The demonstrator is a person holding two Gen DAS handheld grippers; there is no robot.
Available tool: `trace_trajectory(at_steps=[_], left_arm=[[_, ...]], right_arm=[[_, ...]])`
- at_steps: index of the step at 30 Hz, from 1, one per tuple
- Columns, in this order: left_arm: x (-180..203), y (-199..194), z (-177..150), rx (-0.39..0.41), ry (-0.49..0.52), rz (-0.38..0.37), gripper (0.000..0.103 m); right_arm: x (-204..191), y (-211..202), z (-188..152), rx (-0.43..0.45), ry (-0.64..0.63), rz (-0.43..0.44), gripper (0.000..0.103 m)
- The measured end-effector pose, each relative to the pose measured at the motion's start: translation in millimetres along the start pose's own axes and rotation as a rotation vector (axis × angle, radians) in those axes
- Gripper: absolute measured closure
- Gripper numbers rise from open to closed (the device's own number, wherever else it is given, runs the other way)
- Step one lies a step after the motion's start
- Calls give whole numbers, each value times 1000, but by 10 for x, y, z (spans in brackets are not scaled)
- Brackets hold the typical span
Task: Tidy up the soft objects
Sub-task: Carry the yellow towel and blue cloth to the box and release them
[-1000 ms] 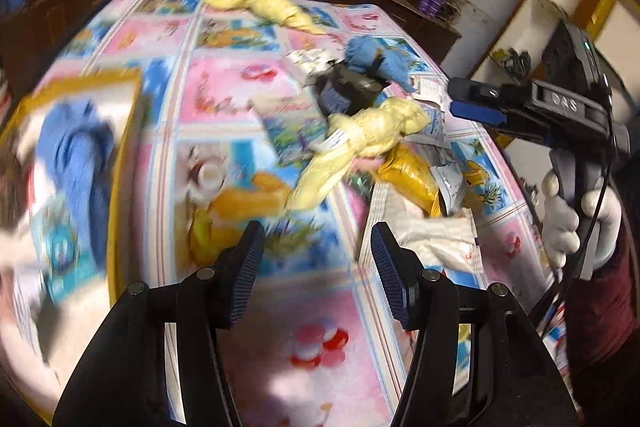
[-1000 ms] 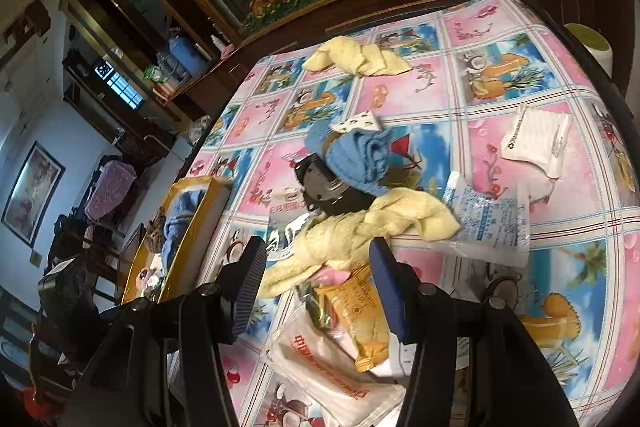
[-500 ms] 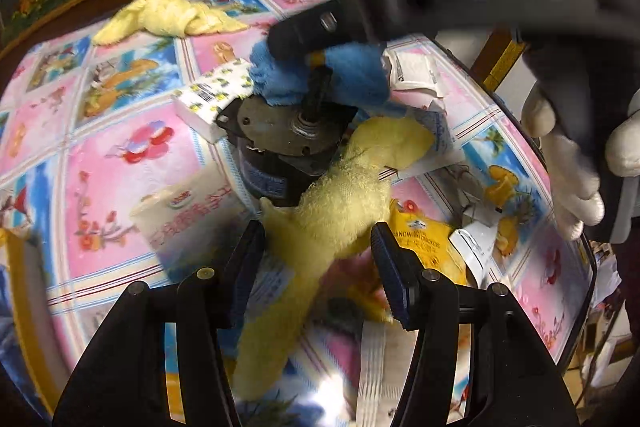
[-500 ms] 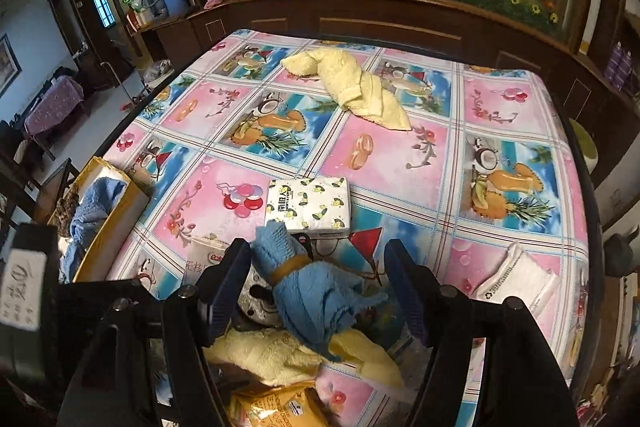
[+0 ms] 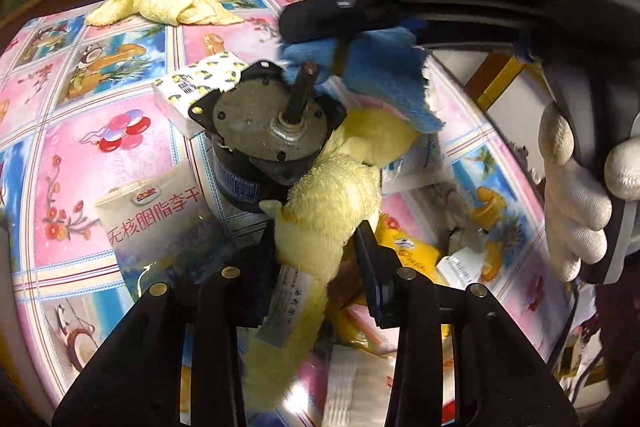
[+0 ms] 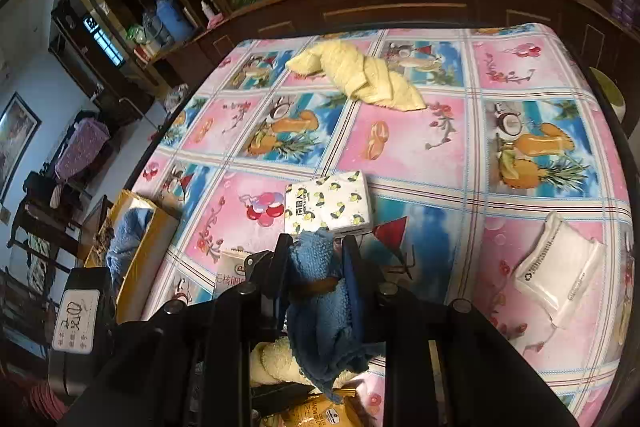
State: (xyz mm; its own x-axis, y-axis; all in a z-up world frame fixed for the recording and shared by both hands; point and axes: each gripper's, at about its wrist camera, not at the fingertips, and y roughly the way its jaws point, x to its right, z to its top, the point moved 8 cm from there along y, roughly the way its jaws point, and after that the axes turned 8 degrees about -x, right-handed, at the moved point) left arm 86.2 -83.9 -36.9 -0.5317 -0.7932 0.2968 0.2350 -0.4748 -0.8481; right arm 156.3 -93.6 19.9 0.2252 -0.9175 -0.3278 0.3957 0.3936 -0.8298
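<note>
While both cloths are in the pile near my edge of the tabletop, I've got a hold on each: my left gripper (image 5: 320,239) has just been closing and its pads now pinch the yellow towel (image 5: 332,195), and my right gripper (image 6: 316,267) has just been closing too, clamped on the blue towel (image 6: 316,307).

Both towels drape against a dark motor (image 5: 260,131) standing in the middle of the heap, so neither is clear of the clutter yet. Around it are a tissue pack (image 6: 326,205), a snack pouch (image 5: 156,211) and a yellow packet (image 5: 408,251), none of which look like soft stuff to me.

Progress-wise, I'd say roughly partway. The cardboard box (image 6: 140,259) at the left edge of the tabletop already has something blue and fluffy in it. Still left: these two towels, plus a second yellow towel (image 6: 360,75) lying alone near the far edge. A white pouch (image 6: 556,271) sits by the right edge; can't tell if it counts.
</note>
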Motion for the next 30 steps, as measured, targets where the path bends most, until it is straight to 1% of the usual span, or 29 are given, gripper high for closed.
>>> trace_trajectory(at_steps=[3,4,6,8,13,16,19,21,24,28,30], left_arm=[[20,-195,13,52,-18,-18,69],[48,-260,15,70,-18,-18,75],[86,-396,-2,99,-20,-21,75],[132,-559,-22,132,-25,-39,75],[186,-966,-185,202,-43,-77,75],[160,-1243,-354,238,-72,-92,75],[30,-1570,-606,282,-129,-86,75],[-147,-1748,-798,307,-178,-55,75],[-465,-2003,-1164,332,-265,17,75],[-982,-2236,-1676,334,-396,119,75],[-1226,-2308,-1900,337,-451,188,75]], right_arm=[[43,-274,-2,71,37,7,79],[48,-365,-10,91,41,1,79],[31,-538,-61,121,50,3,79],[0,-666,-126,143,53,3,79],[-123,-890,-369,177,47,2,79],[-242,-977,-533,187,49,35,79],[-499,-990,-656,180,24,85,79],[-710,-946,-714,169,1,115,79],[-1126,-777,-776,133,-44,184,79],[-1724,-466,-836,82,-105,258,79],[-1977,-288,-877,52,-126,285,79]])
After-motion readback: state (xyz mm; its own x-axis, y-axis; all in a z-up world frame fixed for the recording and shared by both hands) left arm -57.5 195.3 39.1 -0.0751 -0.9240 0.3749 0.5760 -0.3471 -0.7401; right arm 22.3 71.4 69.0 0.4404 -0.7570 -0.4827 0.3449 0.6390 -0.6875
